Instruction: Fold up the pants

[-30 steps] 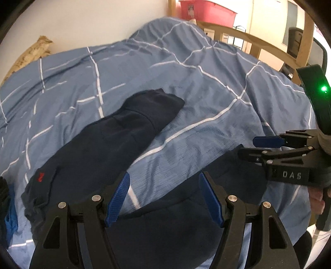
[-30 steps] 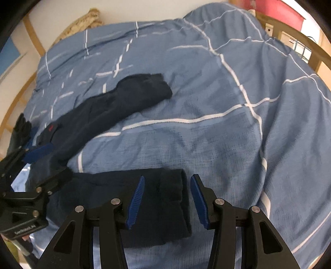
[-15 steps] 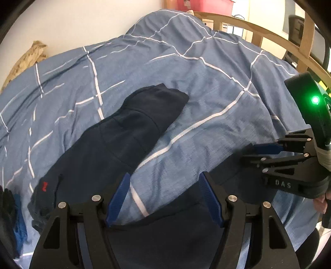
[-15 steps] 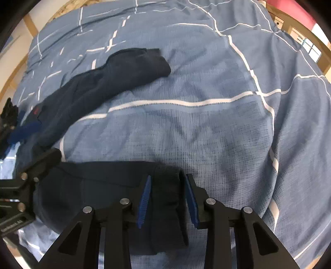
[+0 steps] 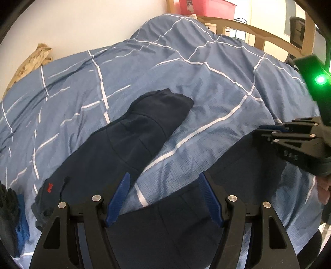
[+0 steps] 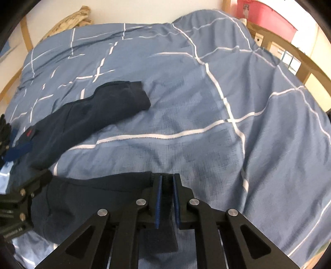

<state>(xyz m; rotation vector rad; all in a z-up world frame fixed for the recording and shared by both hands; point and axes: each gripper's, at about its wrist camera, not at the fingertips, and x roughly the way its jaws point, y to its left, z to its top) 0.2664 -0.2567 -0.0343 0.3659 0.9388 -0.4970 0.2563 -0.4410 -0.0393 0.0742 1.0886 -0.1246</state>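
Note:
Dark navy pants (image 5: 132, 142) lie spread on a blue checked duvet (image 5: 186, 82), one leg reaching up the bed, the other leg (image 6: 93, 192) running along the near edge. My right gripper (image 6: 166, 186) is shut on the cuff of the near leg (image 6: 166, 182). My left gripper (image 5: 164, 186) is open above the near leg's upper part (image 5: 165, 219), holding nothing. The right gripper also shows in the left wrist view (image 5: 269, 132). The left gripper shows at the left edge of the right wrist view (image 6: 37, 178).
A red logo (image 5: 49, 184) marks the pants near the waist. Dark and blue clothing (image 5: 12, 217) lies at the bed's left edge. A wooden bed frame (image 5: 258, 35) and a pink box (image 5: 204, 8) stand behind. A tan bundle (image 5: 33, 60) rests by the wall.
My right gripper has closed from open onto the cuff of the near pant leg. My left gripper has stayed open over the same leg.

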